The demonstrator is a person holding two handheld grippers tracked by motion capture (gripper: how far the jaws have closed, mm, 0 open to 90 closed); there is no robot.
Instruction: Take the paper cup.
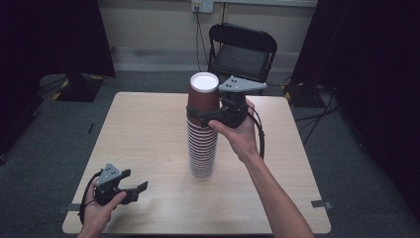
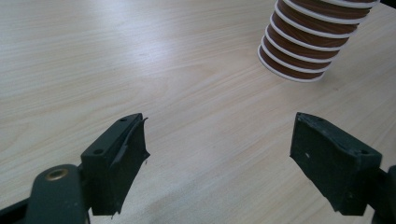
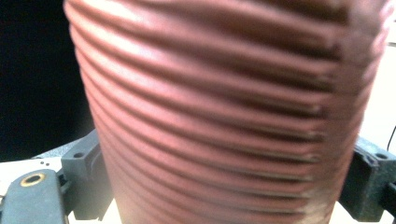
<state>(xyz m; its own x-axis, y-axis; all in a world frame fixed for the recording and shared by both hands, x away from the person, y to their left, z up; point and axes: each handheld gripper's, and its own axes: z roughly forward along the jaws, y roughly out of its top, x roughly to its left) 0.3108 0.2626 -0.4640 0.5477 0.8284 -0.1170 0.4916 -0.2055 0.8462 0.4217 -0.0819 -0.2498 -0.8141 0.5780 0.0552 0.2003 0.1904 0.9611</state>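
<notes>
right gripper (image 1: 204,115): mine, jaws clamped on the ribbed wall of the top paper cup (image 1: 203,94), one jaw each side, low on its body.
top cup: brown, white inside, mouth up, seated on the cup stack (image 1: 202,148); rim well above my jaws.
stack: mid-table (image 1: 143,129), upright, long axis vertical, directly under the gripped cup.
left gripper (image 1: 134,189): mine, jaws wide apart, nothing between them, low at the near-left table corner.
key relation: stack lies ahead-right of the left gripper and well apart; right hand is the one on it.
next, my guess: straight lift along the vertical axis; a tilt could drag nested cups up too.
</notes>
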